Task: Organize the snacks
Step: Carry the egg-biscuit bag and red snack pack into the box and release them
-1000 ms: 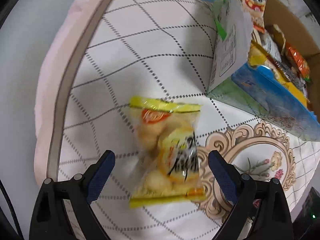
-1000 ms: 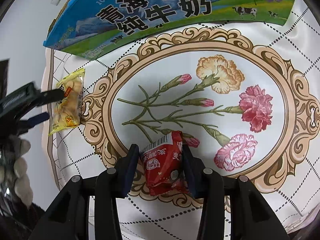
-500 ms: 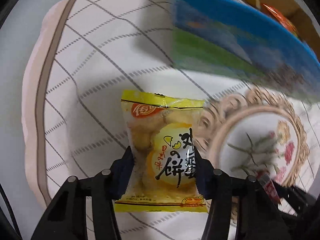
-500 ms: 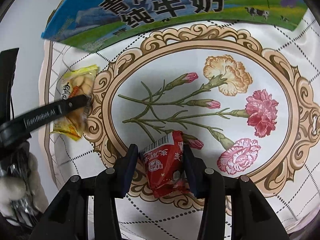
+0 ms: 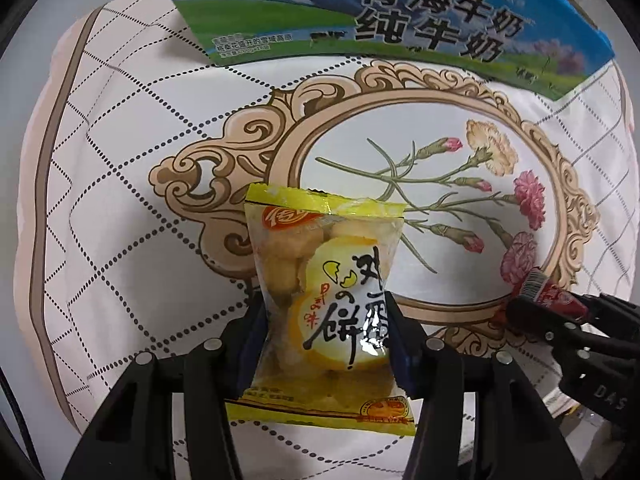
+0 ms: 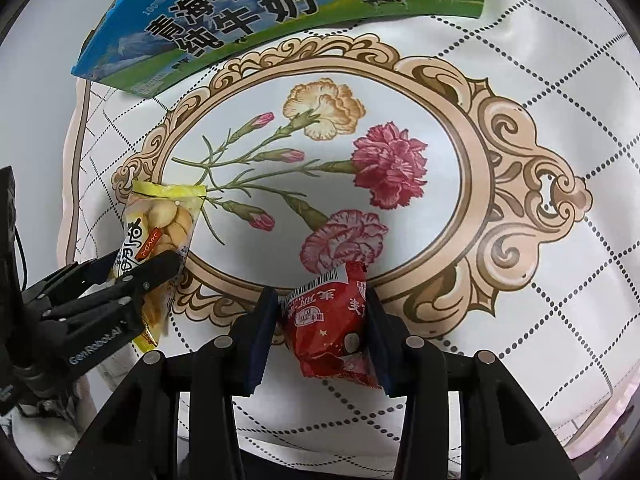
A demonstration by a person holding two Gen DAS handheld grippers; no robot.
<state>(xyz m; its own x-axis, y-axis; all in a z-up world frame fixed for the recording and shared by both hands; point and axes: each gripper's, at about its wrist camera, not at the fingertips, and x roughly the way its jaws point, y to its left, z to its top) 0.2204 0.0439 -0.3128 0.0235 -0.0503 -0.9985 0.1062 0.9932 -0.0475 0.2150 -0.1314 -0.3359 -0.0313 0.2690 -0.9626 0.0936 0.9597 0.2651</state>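
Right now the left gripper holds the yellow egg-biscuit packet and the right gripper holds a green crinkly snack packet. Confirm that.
Not quite. The right gripper holds a red crinkly snack packet, not a green one, as the right wrist view shows. The left gripper does hold the yellow egg-biscuit packet.

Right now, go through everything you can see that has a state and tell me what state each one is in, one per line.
left gripper: shut on the yellow snack packet, pinching its middle.
yellow snack packet: sealed, gripped, waist squeezed in.
right gripper: shut on the red snack packet.
red snack packet: sealed, crumpled, gripped.
milk carton box: standing on the far edge of the cloth; whether open, not visible.
floral cloth: spread flat.
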